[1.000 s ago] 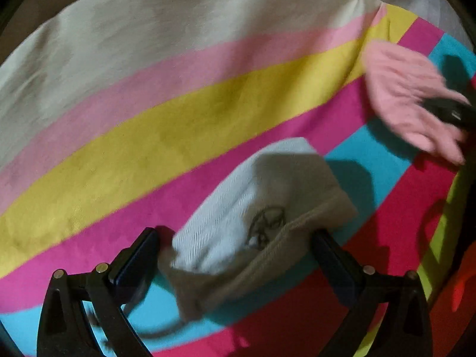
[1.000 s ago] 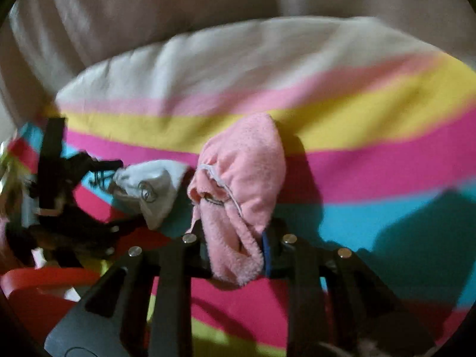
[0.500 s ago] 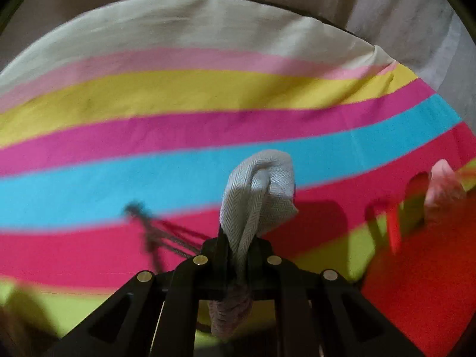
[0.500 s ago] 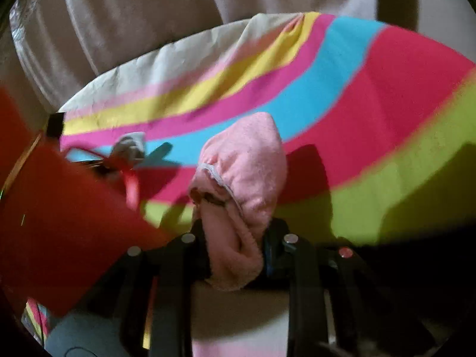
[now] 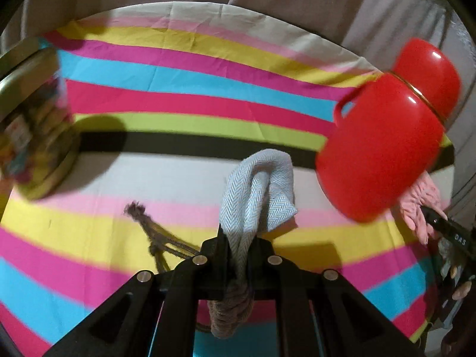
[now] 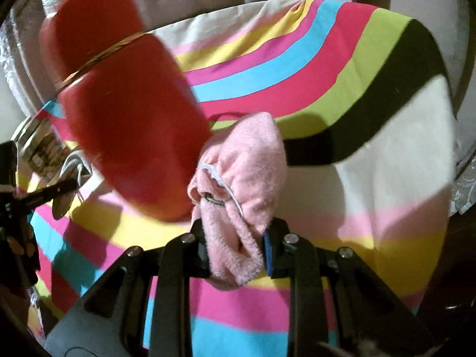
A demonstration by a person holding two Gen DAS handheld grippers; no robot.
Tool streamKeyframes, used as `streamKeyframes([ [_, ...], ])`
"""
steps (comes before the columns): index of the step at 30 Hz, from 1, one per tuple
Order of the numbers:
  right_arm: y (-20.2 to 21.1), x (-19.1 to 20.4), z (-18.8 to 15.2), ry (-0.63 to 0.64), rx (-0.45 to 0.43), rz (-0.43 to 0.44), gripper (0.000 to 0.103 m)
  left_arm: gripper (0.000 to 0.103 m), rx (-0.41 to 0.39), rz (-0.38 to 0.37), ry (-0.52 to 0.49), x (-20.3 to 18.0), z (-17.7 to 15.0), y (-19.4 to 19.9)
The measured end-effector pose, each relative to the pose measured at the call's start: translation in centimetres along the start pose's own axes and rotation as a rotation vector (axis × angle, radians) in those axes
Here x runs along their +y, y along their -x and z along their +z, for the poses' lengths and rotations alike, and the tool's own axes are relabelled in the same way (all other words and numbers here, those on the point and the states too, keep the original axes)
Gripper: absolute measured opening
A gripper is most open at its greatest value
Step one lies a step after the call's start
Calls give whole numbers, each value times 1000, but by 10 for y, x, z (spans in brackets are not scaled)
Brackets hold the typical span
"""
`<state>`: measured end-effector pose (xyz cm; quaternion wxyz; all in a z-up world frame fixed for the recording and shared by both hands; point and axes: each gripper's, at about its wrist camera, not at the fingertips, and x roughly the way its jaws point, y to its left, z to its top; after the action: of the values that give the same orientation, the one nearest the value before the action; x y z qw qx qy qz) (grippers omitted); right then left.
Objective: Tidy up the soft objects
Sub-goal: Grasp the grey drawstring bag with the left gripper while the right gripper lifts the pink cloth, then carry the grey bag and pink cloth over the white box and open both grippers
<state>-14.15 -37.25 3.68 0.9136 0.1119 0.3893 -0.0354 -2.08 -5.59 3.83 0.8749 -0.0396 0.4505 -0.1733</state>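
You're carrying both pieces across the striped sheet [image 5: 184, 95] now, and the view is changing fast: a second ago your left jaws were standing wide around the pale blue sock as it lay on the stripes, and now they're clenched hard on it, lifting it clear. A big red lidded container [image 5: 386, 145] is filling the right of your left view, where only fabric was showing before, and a blurred tin [image 5: 32, 119] with a gold rim is sliding in at the left edge.

The sheet is spreading under everything: bands of pink, yellow, magenta, blue, red, lime, one black, then white. Pale cloth is hanging behind it at the far edge.

Counting as you go: one red container, one tin, two soft pieces, two grippers.

Your left gripper [image 5: 241, 235] is pinching the pale blue sock [image 5: 258, 190], which is standing up folded from between the pads, its brown cuff drooping beneath them and a frayed brown cord [image 5: 148, 232] trailing off to the left.

Your right gripper [image 6: 235, 244] is squeezing the pink fleecy sock [image 6: 247, 172], as it was a second ago, the bundle bulging upward just beside the red container. In the left view the pink sock is peeking out under the container at the right edge, with your fingers [image 5: 461, 285] showing on the handle below it.
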Motion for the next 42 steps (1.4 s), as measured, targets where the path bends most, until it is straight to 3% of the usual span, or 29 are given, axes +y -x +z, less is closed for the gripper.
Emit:
streamKeyframes([
  [8,34,24,-37,43,5,59,28,10,-8,7,32,-10,-57,38],
  [19,63,59,-61,98,-12,136,28,10,-43,70,37,-18,-108,82],
  [32,75,144,-72,266,-10,255,29,11,-125,186,85,16,-150,142],
  [42,84,225,-78,461,0,393,29,11,-124,258,155,37,-181,163],
])
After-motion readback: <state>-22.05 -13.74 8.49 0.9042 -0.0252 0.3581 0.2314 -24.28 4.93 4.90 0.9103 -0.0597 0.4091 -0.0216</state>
